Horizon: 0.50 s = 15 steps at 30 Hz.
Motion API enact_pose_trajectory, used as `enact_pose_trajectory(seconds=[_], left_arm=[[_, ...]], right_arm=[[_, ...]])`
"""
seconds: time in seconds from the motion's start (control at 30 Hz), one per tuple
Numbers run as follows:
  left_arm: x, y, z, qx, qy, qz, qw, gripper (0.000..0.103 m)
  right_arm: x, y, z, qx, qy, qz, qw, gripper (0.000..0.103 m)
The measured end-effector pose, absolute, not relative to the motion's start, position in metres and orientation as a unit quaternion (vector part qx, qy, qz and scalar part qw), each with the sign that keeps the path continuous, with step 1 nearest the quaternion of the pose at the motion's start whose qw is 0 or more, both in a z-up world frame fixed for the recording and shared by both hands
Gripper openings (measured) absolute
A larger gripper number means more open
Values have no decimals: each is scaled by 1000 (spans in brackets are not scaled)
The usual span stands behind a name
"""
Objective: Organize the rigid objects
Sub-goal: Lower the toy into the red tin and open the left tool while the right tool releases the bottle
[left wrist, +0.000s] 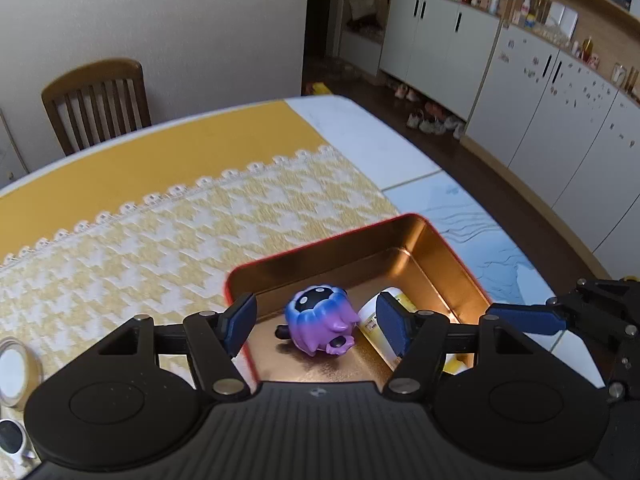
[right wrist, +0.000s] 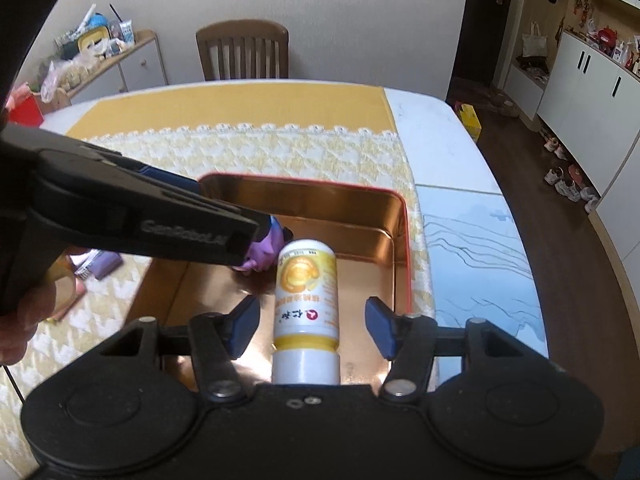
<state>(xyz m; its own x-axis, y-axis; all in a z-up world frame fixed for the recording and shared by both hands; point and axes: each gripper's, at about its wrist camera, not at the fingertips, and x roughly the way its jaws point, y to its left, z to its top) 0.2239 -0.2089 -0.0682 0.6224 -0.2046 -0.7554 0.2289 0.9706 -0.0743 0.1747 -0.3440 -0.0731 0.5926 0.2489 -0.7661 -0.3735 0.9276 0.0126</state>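
Left wrist view is looking down across a table (left wrist: 372, 140) that is wearing a yellow cloth (left wrist: 168, 160) and, nearer, a houndstooth mat (left wrist: 168, 252) with a lace edge. A wooden chair (left wrist: 96, 104) is standing at the far edge against a pale wall, and white cabinets (left wrist: 532, 92) with crowded shelves are running along the right of the room, shoes lying on the dark floor below them.

A tin (left wrist: 352, 240) with a red rim and coppery inside is sitting on the mat toward the table's right edge. A round lid (left wrist: 14, 372) is lying at the near left edge of the view.

Inside the tin, a toy (left wrist: 318, 320), blue fading to purple with a dark face patch, is lying tipped on its side near the near wall. Just beside it, on its right, a bottle (right wrist: 306, 300) is lying on the tin's floor, white with a yellow label and a white cap toward the camera.

The left gripper (left wrist: 316, 322) is hovering over the toy with its jaws apart and its pads clear of it, so the toy is released. The right gripper (right wrist: 308, 322) is likewise spread, its pads standing off either side of the bottle without touching. In the right wrist view the left gripper's arm is crossing in front and hiding most of the toy.
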Motion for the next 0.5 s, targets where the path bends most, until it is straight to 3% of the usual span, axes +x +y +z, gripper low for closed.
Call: enact_pose_trajectory(seconds=[0.07, 0.23, 0.5], left_arm=[[218, -202, -61, 6, 410, -123, 904, 73], [194, -182, -45, -3, 390, -119, 913, 74], [153, -138, -30, -21, 361, -89, 928, 83]], right_arm=[[170, -343, -67, -73, 408, 179, 892, 65], [157, -340, -52, -65, 389, 190, 899, 73], [137, -318, -33, -62, 362, 229, 902, 88]])
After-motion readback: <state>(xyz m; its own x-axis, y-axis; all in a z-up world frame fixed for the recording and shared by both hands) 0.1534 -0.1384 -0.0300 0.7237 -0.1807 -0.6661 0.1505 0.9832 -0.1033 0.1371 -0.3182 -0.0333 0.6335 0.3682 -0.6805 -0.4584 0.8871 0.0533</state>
